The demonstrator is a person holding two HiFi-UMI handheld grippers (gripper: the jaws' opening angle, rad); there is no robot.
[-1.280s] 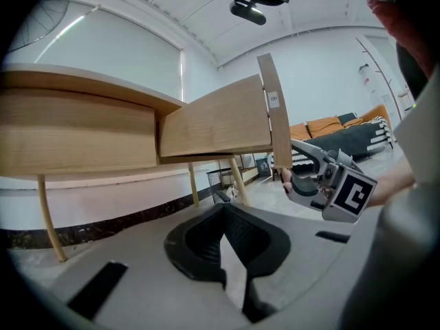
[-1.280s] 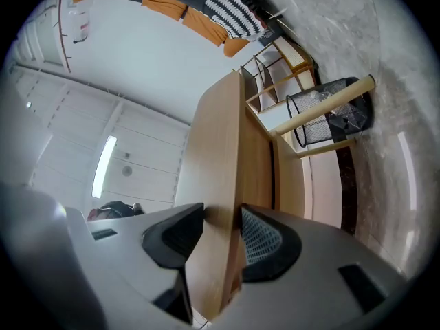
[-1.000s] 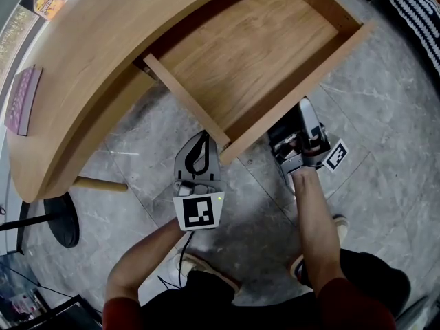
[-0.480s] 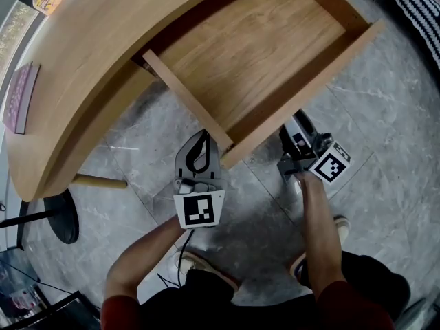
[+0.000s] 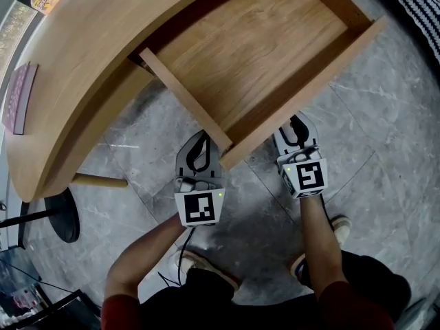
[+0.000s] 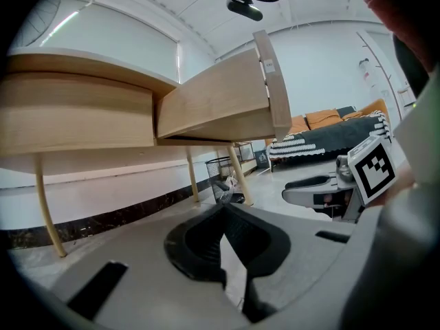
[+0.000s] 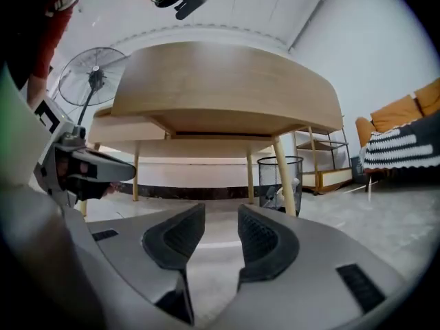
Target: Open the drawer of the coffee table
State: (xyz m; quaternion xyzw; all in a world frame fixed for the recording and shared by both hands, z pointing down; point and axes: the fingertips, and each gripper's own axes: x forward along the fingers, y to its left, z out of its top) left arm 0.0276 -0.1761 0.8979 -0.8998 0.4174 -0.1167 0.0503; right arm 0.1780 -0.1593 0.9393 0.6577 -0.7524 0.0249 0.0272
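Observation:
The curved wooden coffee table [image 5: 89, 53] has its drawer [image 5: 295, 95] pulled far out, and the drawer is bare inside. My left gripper [image 5: 203, 137] hovers low by the drawer's near corner, shut with nothing in it; its pads meet at the tips [image 6: 223, 210]. My right gripper [image 5: 297, 119] sits just below the drawer front, apart from it, marker cube facing up. Its jaws [image 7: 221, 212] are closing with a narrow gap and nothing between them. From the left gripper view the drawer [image 6: 213, 105] juts out overhead.
A magenta book [image 5: 15, 98] lies on the table's left end. A table leg [image 5: 100, 181] and a fan's round base [image 5: 60, 218] stand at the left. A wire waste basket [image 7: 280, 177] is beyond the table. The person's foot [image 5: 338, 223] rests on the grey tiled floor.
The right gripper has rolled over so its marker cube faces up, and it has sunk a little below the drawer front. The left gripper and the drawer have stayed put.

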